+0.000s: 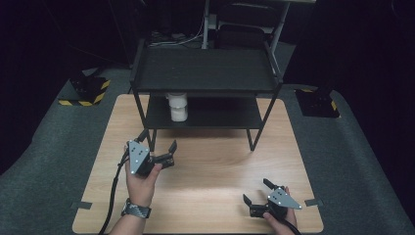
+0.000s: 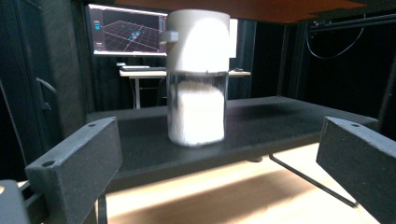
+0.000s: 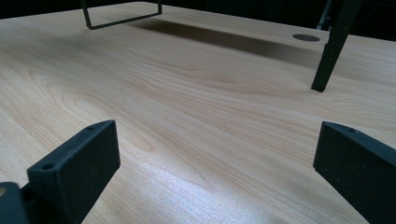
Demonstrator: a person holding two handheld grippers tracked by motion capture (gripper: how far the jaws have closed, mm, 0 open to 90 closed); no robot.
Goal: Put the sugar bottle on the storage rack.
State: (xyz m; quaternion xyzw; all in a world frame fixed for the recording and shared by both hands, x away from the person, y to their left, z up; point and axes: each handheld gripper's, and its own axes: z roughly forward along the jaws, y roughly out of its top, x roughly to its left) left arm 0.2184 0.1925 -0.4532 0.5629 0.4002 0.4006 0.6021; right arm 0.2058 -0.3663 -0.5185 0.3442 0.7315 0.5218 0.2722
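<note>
The rack's upper shelf is hiding the jar lid from above; its white contents are showing blurred.

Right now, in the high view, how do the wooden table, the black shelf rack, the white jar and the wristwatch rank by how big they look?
1. Wooden table
2. Black shelf rack
3. White jar and wristwatch: look alike, not ranked.

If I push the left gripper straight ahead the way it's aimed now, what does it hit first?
Probably the jar on the lower shelf: it sits centred between the open left gripper jaws. The shelf's front edge might catch the jaws first; depth is unclear.
</note>
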